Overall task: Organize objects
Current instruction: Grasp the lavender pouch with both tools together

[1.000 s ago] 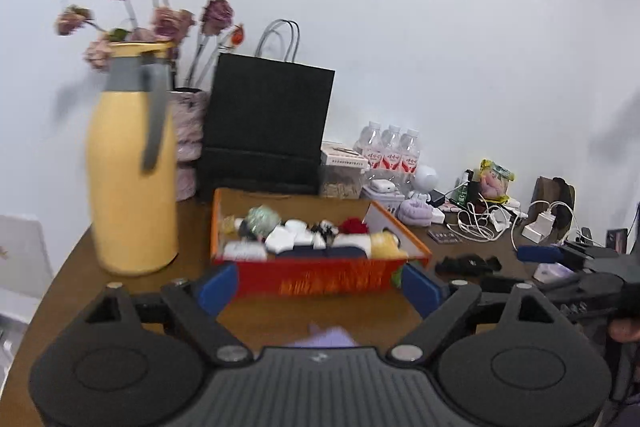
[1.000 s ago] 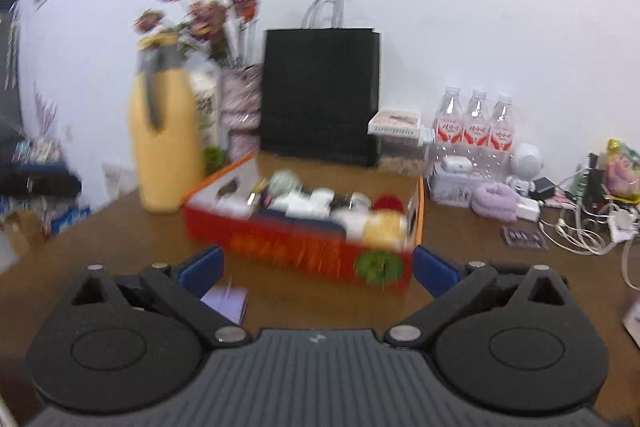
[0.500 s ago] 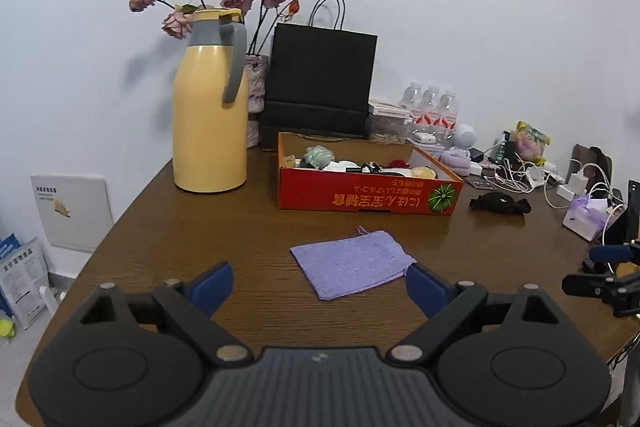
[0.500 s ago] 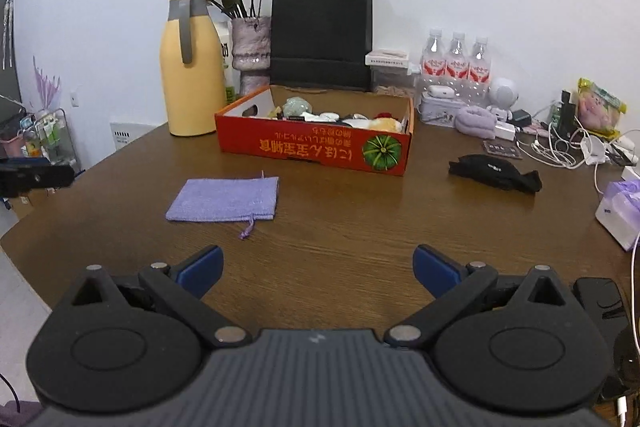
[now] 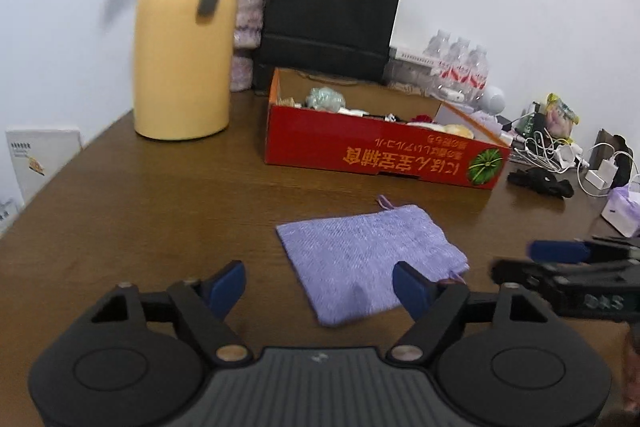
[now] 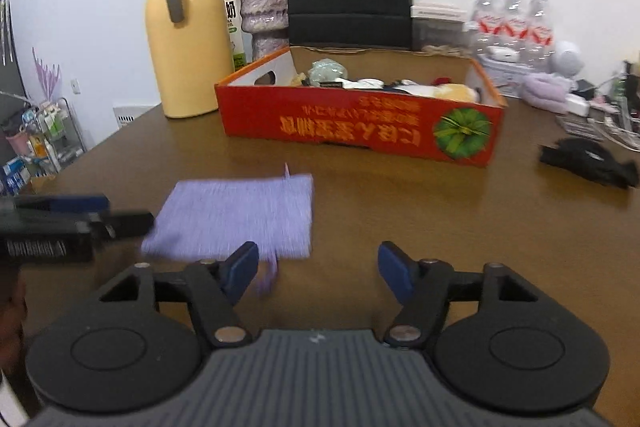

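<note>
A lilac drawstring pouch (image 5: 368, 251) (image 6: 236, 215) lies flat on the brown table, in front of a red cardboard box (image 5: 384, 155) (image 6: 360, 123) that holds several small items. My left gripper (image 5: 320, 279) hovers low at the pouch's near left corner. Its jaws are closing and their pads do not press the cloth. My right gripper (image 6: 318, 265) is at the pouch's near right corner beside the drawstring, also closing on nothing. Each gripper shows in the other's view: the right gripper (image 5: 560, 255) and the left gripper (image 6: 76, 215).
A yellow thermos jug (image 5: 184, 59) stands left of the box, with a black paper bag (image 5: 332, 23) and a flower vase (image 6: 266, 15) behind. Water bottles (image 6: 512, 23), a black cloth item (image 6: 588, 161) and chargers with cables (image 5: 560, 155) crowd the right side. The table edge (image 5: 60, 179) curves at left.
Both grippers have dropped toward the table and closed in on the pouch, which now fills the near view. Both pairs of jaws stand narrower than before.
</note>
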`<state>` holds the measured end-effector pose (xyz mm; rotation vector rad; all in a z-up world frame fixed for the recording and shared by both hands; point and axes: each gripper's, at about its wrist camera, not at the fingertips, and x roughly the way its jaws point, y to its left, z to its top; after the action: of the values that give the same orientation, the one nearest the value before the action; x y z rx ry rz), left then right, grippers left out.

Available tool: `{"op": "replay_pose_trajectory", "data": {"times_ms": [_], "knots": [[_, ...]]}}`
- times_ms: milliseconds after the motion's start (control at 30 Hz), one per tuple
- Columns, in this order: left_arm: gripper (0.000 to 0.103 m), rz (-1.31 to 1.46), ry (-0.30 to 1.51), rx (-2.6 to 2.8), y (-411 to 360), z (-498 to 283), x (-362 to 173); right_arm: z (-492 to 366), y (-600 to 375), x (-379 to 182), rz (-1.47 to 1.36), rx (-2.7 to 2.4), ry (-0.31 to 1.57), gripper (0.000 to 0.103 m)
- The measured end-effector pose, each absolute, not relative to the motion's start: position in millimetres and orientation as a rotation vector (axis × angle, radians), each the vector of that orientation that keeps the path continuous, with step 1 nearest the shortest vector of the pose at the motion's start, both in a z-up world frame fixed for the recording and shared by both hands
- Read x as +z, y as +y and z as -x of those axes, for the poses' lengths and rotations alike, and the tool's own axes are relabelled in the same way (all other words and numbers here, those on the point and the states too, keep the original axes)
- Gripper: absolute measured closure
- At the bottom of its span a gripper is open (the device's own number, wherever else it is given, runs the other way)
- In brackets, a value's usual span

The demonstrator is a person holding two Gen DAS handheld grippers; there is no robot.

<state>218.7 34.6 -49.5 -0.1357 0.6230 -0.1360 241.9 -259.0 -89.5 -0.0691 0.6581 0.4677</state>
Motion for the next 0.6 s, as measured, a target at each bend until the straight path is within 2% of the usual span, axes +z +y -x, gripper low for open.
{"op": "replay_pose_trajectory", "data": {"times_ms": [67,133,200,233,333,433,467,600], "knots": [[0.045,0.169,0.678,-0.142,34.6,-237.4,-56.2,-263.4,-246.7,-94.5,0.065,0.479,0.663,0.039],[0.051,0.173,0.682,-0.123,33.6,-247.5,-59.6,-281.1,-232.4,-100.2,0.072,0.487,0.675,0.041],[0.056,0.145,0.680,-0.111,31.1,-253.4,-62.0,-293.9,-220.2,-107.5,0.081,0.490,0.693,0.049],[0.059,0.137,0.674,-0.117,30.0,-255.1,-63.2,-299.5,-215.7,-111.4,0.085,0.488,0.708,0.060],[0.093,0.128,0.683,-0.125,28.6,-255.5,-63.0,-299.3,-208.6,-114.8,0.108,0.480,0.692,0.071],[0.097,0.132,0.686,-0.119,29.3,-254.5,-61.3,-291.5,-211.7,-111.8,0.103,0.502,0.683,0.090],[0.097,0.120,0.682,-0.118,28.1,-252.2,-59.2,-287.0,-215.2,-109.1,0.086,0.510,0.678,0.093],[0.098,0.108,0.643,-0.171,19.4,-230.5,-39.2,-256.4,-230.8,-87.5,0.063,0.510,0.619,0.095]]}}
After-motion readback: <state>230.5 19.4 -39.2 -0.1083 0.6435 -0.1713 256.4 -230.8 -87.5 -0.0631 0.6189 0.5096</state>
